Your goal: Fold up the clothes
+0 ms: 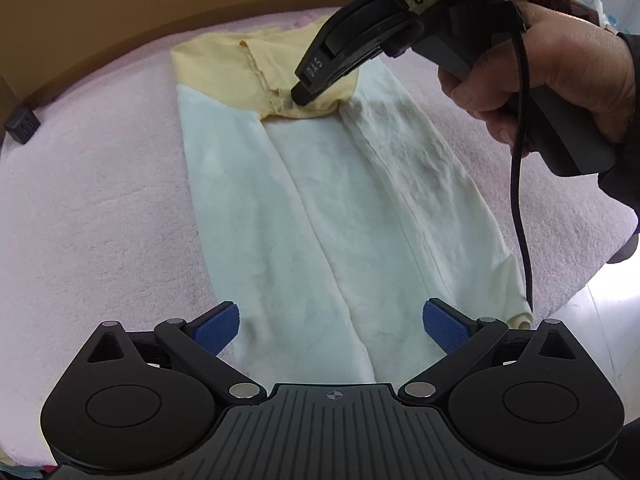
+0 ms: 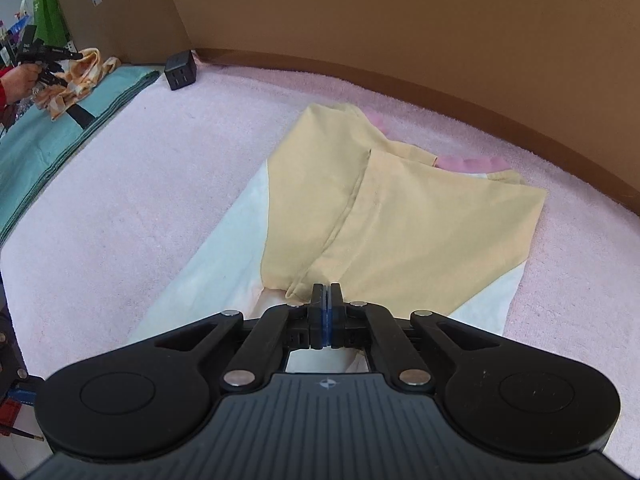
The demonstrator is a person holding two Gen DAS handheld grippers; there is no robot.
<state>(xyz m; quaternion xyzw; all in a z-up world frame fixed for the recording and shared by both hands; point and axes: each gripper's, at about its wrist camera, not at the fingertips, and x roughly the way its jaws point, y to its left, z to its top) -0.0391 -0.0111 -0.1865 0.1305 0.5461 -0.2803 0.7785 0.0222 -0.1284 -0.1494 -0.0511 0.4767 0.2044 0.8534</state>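
Note:
A white garment (image 1: 320, 200) with yellow sleeves (image 1: 224, 72) lies flat on a pink towel (image 1: 100, 200), both sides folded in lengthwise. My left gripper (image 1: 330, 330) hovers open over the near hem, its blue pads wide apart and holding nothing. A hand (image 1: 560, 72) holds my right gripper (image 1: 298, 96) at the far end, tilted down. Its jaws are shut on the puckered end of the yellow sleeve. In the right wrist view the right gripper (image 2: 327, 290) has its pads pressed together at the tip of the yellow sleeves (image 2: 420, 232), where the two cross over the white body (image 2: 200, 280).
A black power cube (image 2: 180, 70) sits at the towel's far corner against a brown wall (image 2: 400, 20). To the left lies a teal cloth (image 2: 48, 136) with an orange garment (image 2: 80, 76), where another person's hand (image 2: 20, 80) holds a gripper. The towel's edge drops to pale floor (image 1: 592, 320) on the right.

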